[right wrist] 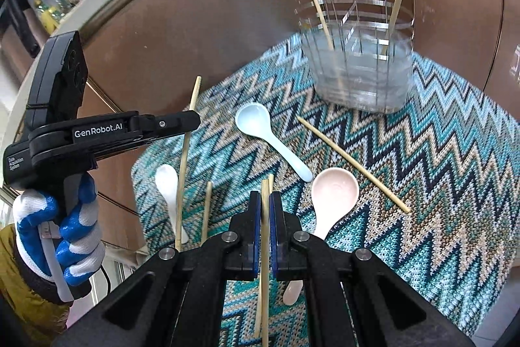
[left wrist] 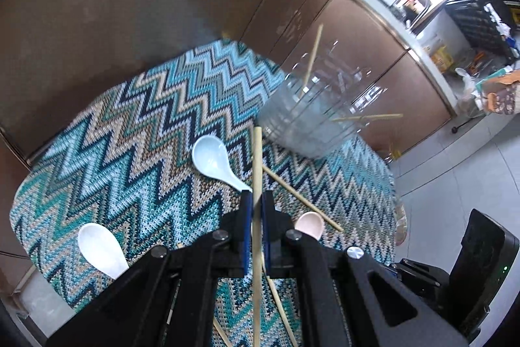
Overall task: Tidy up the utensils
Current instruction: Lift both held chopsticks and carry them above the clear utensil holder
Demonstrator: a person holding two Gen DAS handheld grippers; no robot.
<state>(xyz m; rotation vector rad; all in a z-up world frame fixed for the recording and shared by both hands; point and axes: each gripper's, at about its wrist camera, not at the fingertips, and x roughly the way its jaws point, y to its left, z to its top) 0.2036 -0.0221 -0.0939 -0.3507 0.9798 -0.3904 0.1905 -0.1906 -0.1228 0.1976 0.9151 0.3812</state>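
Left wrist view: the left gripper tilts down over the zigzag mat, jaws pinched tight on a chopstick whose tip reaches toward the clear holder. A blue spoon lies just short of that holder.

Right wrist view: the right gripper angles down too, clamped on its own chopstick. Well left of the holder, a gloved hand raises the left gripper. A pink spoon lies nearer than the holder.
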